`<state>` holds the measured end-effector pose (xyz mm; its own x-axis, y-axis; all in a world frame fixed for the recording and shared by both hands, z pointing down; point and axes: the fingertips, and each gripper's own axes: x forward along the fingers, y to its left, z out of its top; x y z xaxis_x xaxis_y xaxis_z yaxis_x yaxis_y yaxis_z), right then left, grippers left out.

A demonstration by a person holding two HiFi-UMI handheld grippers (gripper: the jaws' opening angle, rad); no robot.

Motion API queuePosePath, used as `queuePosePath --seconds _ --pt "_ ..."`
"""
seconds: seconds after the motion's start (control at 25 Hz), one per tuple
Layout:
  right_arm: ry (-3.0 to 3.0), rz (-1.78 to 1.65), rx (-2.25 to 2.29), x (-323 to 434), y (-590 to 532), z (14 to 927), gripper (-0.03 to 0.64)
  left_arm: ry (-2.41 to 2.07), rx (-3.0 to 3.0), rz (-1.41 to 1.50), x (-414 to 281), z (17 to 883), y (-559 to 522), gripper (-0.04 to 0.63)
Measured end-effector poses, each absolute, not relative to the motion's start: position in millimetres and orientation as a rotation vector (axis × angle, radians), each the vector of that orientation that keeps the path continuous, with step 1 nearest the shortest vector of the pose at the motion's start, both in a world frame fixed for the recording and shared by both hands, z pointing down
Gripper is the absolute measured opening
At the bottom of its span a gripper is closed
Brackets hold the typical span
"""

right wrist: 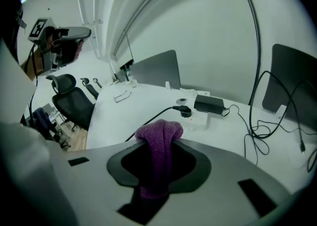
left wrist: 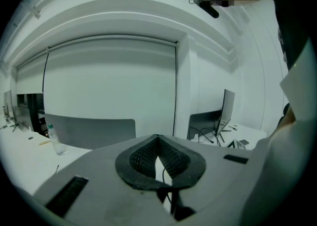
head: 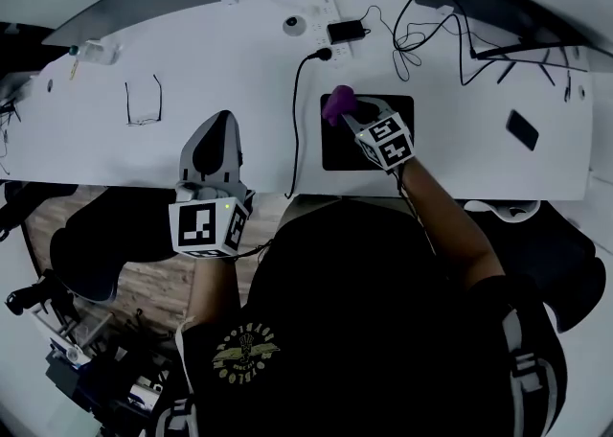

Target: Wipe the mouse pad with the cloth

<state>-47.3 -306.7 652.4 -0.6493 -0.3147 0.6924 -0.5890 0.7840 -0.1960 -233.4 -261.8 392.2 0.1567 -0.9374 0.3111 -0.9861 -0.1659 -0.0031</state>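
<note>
A black mouse pad [head: 335,149] lies on the white desk [head: 239,71], right of centre near the front edge. My right gripper [head: 349,113] is over the pad's far left part, shut on a purple cloth [head: 338,101] that bunches out past its tips. In the right gripper view the cloth [right wrist: 158,132] hangs pinched between the jaws of the right gripper [right wrist: 159,146]. My left gripper [head: 222,121] rests over the desk's front edge, left of the pad. Its pads [left wrist: 171,154] meet at the tip of the left gripper [left wrist: 158,140], with nothing between them.
A black power cable [head: 296,128] runs down the desk just left of the pad. Behind the pad are a power strip with an adapter [head: 345,30] and tangled wires [head: 421,37]. Glasses [head: 143,103] lie at left, a phone [head: 522,129] at right. Office chairs [head: 96,243] stand below the desk.
</note>
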Motion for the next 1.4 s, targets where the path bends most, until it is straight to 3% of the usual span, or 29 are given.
queuePosePath --seconds 0.64,1.4 --pt "-2.166 0.517 0.506 -70 -302 738 0.092 -1.893 2.162 0.404 -222 406 -249 0.002" --pt "-2.034 0.643 0.745 32 -304 739 0.092 -1.754 2.343 0.373 -174 391 -275 0.002"
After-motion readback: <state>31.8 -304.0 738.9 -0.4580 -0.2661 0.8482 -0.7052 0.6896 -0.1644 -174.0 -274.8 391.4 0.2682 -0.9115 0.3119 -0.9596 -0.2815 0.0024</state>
